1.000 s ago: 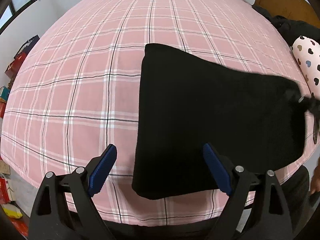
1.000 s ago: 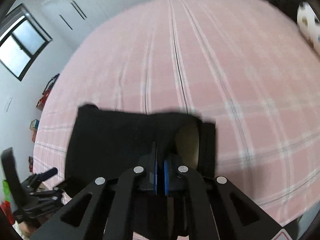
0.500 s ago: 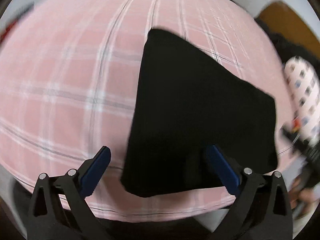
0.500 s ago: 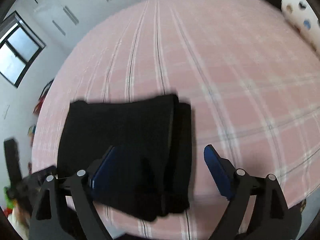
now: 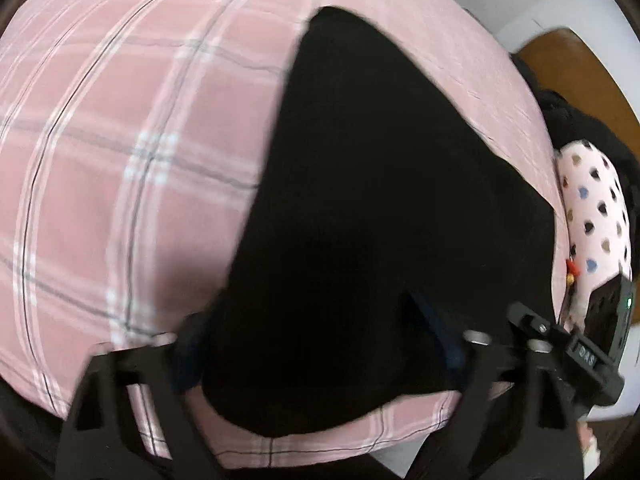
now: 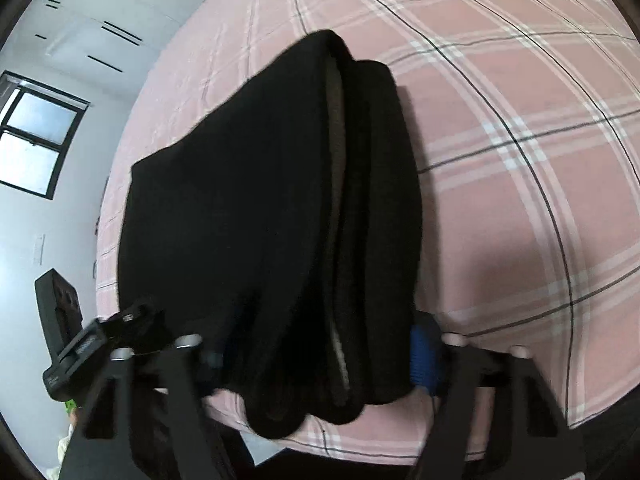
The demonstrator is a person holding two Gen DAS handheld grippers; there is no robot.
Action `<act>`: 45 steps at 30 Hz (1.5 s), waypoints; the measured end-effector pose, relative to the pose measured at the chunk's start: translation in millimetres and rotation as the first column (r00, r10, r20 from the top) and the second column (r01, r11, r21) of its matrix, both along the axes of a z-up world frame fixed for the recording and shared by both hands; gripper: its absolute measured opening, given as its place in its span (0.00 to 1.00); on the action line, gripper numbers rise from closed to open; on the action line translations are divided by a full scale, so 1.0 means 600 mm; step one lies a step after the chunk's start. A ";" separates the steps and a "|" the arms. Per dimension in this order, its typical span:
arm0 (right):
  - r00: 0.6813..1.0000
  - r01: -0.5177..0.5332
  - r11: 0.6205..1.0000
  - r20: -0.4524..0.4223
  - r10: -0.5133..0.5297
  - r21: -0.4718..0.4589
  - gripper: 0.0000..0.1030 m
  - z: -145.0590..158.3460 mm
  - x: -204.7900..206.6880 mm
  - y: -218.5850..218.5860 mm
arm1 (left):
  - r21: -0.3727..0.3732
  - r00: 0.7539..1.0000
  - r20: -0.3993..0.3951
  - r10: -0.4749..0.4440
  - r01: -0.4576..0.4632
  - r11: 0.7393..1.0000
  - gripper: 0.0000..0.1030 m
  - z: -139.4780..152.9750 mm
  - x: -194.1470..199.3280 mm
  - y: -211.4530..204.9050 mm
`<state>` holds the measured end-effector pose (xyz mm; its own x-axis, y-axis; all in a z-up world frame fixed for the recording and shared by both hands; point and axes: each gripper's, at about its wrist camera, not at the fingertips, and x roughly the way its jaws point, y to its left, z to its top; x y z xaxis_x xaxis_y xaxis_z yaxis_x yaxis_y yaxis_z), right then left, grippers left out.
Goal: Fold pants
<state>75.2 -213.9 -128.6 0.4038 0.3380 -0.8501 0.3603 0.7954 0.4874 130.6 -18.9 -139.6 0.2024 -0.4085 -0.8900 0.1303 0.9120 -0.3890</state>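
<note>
The black pants [image 5: 372, 220] lie folded into a thick stack on the pink plaid bed [image 5: 120, 140]. In the right wrist view the pants [image 6: 280, 208] show their layered folded edge with a pale inner lining. My left gripper [image 5: 316, 340] is open, its blue-padded fingers spread either side of the stack's near edge. My right gripper [image 6: 324, 348] is open too, its fingers straddling the near end of the stack. Neither holds cloth.
A pillow with a heart print [image 5: 596, 216] and dark clothes [image 5: 576, 128] lie at the right of the bed by a wooden headboard [image 5: 580, 68]. The bed's near edge [image 6: 360, 448] is just below the grippers. White cupboards [image 6: 100, 32] and a window [image 6: 36, 136] are at the left.
My right gripper let go of the pants and opened. Both grippers moved down and closer, so their fingers now straddle the folded stack's near edge.
</note>
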 end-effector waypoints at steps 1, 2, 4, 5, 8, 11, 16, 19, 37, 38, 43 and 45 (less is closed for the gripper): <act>1.000 0.002 1.000 0.008 -0.002 -0.003 0.44 0.007 -0.002 0.001 | 0.004 1.000 0.001 0.002 -0.002 1.000 0.65 0.002 0.001 -0.001; 1.000 0.001 1.000 0.013 0.000 -0.009 0.42 0.014 -0.004 0.001 | 0.003 1.000 -0.001 0.004 -0.004 1.000 0.57 0.006 0.000 0.000; 0.999 -0.015 0.999 0.037 0.016 -0.033 0.40 0.037 -0.006 0.014 | -0.015 1.000 0.005 0.004 -0.004 1.000 0.41 0.019 -0.002 0.008; 0.999 -0.022 0.999 0.045 0.024 -0.043 0.39 0.045 -0.007 0.022 | -0.025 1.000 0.009 0.002 -0.002 1.000 0.37 0.024 -0.005 0.012; 0.995 -0.050 0.996 0.081 0.056 -0.074 0.38 0.083 -0.010 0.043 | -0.029 0.999 0.054 -0.006 0.008 1.000 0.30 0.064 -0.014 0.019; 0.991 -0.072 0.993 0.108 0.083 -0.098 0.38 0.123 -0.011 0.060 | -0.041 0.997 0.077 -0.018 0.021 0.999 0.29 0.104 -0.020 0.017; 0.987 -0.089 0.992 0.123 0.099 -0.090 0.38 0.165 -0.025 0.075 | -0.048 0.991 0.132 -0.031 0.038 0.998 0.28 0.164 -0.037 0.024; 0.982 -0.092 0.992 0.154 0.104 -0.085 0.38 0.191 -0.042 0.073 | -0.048 0.983 0.179 -0.039 0.048 0.998 0.28 0.199 -0.053 0.026; 0.857 -0.101 0.978 0.483 0.180 -0.184 0.38 0.463 -0.027 0.088 | -0.082 0.851 0.523 -0.050 0.108 0.991 0.28 0.481 -0.067 0.022; 0.841 -0.098 0.975 0.508 0.188 -0.199 0.38 0.483 -0.016 0.086 | -0.082 0.835 0.548 -0.050 0.113 0.990 0.28 0.497 -0.059 0.020; 0.780 -0.077 0.966 0.588 0.213 -0.248 0.38 0.548 0.037 0.076 | -0.078 0.767 0.640 -0.047 0.126 0.989 0.29 0.558 -0.010 0.001; 0.757 -0.063 0.963 0.616 0.217 -0.263 0.38 0.568 0.065 0.070 | -0.065 0.734 0.678 -0.048 0.124 0.990 0.28 0.576 0.015 -0.009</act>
